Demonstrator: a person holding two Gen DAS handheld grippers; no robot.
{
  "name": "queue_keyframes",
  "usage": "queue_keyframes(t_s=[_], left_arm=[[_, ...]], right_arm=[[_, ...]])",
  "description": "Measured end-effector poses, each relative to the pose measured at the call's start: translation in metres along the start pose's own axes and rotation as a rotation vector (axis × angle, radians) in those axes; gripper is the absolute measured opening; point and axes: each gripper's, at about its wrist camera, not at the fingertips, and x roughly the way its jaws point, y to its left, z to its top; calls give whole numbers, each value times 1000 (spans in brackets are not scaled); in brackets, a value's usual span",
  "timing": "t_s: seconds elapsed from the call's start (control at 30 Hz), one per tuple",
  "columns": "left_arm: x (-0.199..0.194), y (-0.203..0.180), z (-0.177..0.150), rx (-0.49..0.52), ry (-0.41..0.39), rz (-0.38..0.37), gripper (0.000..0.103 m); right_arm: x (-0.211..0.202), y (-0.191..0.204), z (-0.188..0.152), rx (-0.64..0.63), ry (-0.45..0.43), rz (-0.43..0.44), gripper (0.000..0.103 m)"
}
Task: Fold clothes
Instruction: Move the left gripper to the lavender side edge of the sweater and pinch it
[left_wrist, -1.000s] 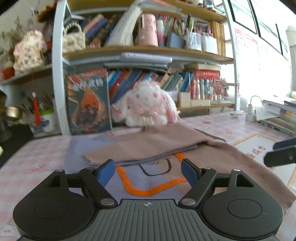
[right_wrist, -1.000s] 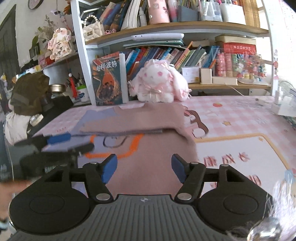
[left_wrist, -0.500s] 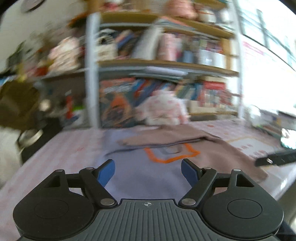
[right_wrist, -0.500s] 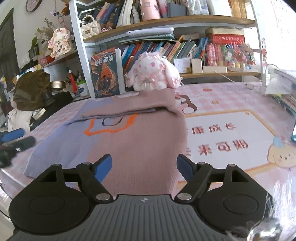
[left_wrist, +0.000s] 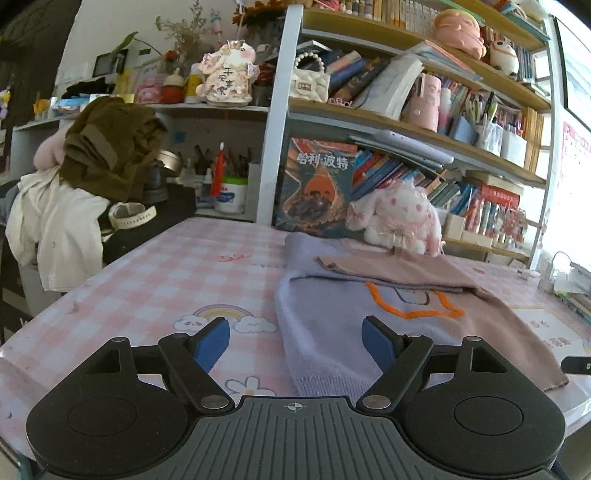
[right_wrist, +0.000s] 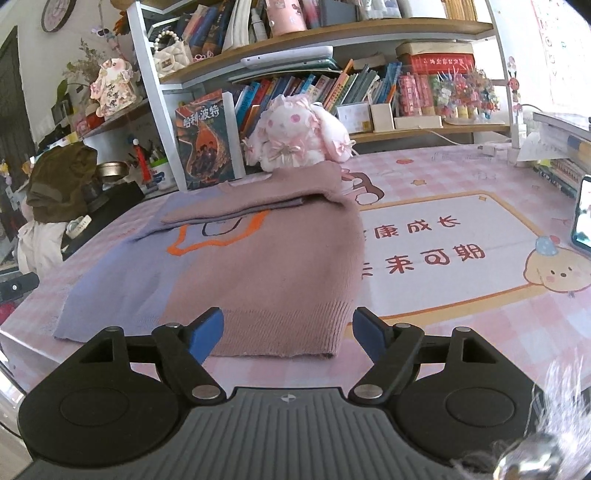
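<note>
sweater (right_wrist: 258, 258) flat on surface (right_wrist: 461, 332), hem nearest | right tool (right_wrist: 288, 328) wide, empty, hem dead at 12, closer | left tool (left_wrist: 295, 341) wide, empty, lilac corner at 1 | long axis 6-to-12

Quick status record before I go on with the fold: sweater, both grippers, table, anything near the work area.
sweater: purple and dusty-pink sweater lying flat on the table, sleeves folded across the chest, ribbed hem nearest the grippers
left gripper: left gripper open, nothing between the fingers, aimed at the purple side of the hem
right gripper: right gripper open, empty, at the pink hem
nearby: plush rabbit just behind the collar, phone at the table's right edge
</note>
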Motion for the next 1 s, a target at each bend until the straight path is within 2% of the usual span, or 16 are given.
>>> queue_keyframes(t_s=[0.47, 0.57, 0.8, 1.0], left_arm=[[7, 14, -10, -43, 55, 15, 78], [12, 16, -13, -53, 77, 12, 75], [24, 17, -18, -67, 117, -1, 68], [40, 12, -18, -60, 154, -17, 62]], right_arm=[[4, -12, -2, 57, 10, 7, 72], [8, -16, -3, 72, 18, 9, 65], [17, -19, -3, 84, 18, 8, 60], [27, -25, 3, 84, 15, -7, 48]])
